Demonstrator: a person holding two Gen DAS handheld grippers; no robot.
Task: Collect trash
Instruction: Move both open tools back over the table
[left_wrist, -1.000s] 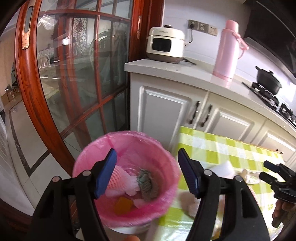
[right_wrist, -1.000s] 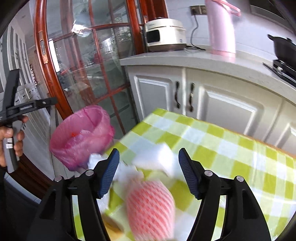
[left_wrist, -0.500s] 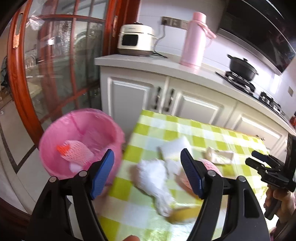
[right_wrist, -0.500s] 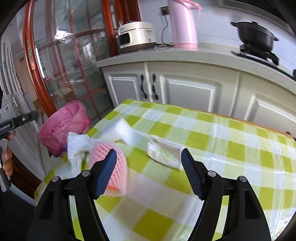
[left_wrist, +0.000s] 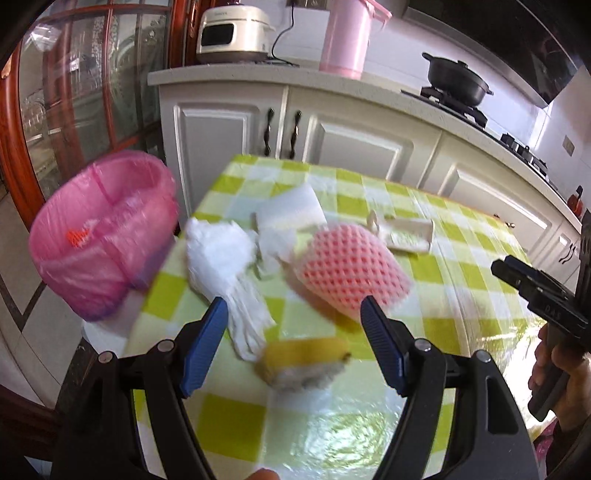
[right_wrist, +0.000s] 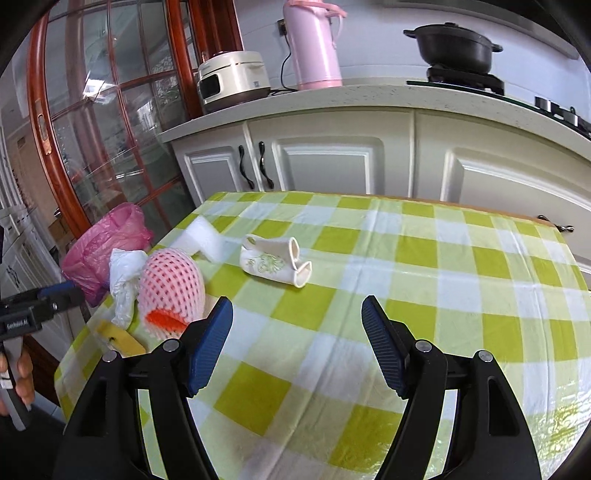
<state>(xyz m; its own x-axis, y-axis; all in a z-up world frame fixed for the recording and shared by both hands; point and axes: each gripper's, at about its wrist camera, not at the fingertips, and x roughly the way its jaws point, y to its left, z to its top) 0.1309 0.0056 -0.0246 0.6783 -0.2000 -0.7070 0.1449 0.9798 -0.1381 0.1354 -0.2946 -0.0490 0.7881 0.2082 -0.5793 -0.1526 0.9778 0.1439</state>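
A pink-lined trash bin (left_wrist: 103, 236) stands on the floor left of the checked table (left_wrist: 461, 295); it also shows in the right wrist view (right_wrist: 107, 243). On the table lie a pink foam fruit net (left_wrist: 351, 269) (right_wrist: 171, 284), a white plastic bag (left_wrist: 225, 266) (right_wrist: 123, 277), a white foam piece (left_wrist: 291, 214) (right_wrist: 203, 236), a crushed paper cup (left_wrist: 402, 232) (right_wrist: 275, 264) and a yellow sponge (left_wrist: 306, 362) (right_wrist: 120, 339). My left gripper (left_wrist: 293, 343) is open and empty just above the sponge. My right gripper (right_wrist: 297, 339) is open and empty over the table, right of the trash.
White kitchen cabinets (right_wrist: 332, 158) stand behind the table. On the counter are a rice cooker (right_wrist: 232, 79), a pink thermos (right_wrist: 314, 48) and a black pot (right_wrist: 454, 46). A wood-framed glass door (left_wrist: 74, 92) is at the left.
My left gripper has swung from over the bin to the table, now above the sponge. My right gripper has drawn back to the right, away from the foam net. Both stay open.
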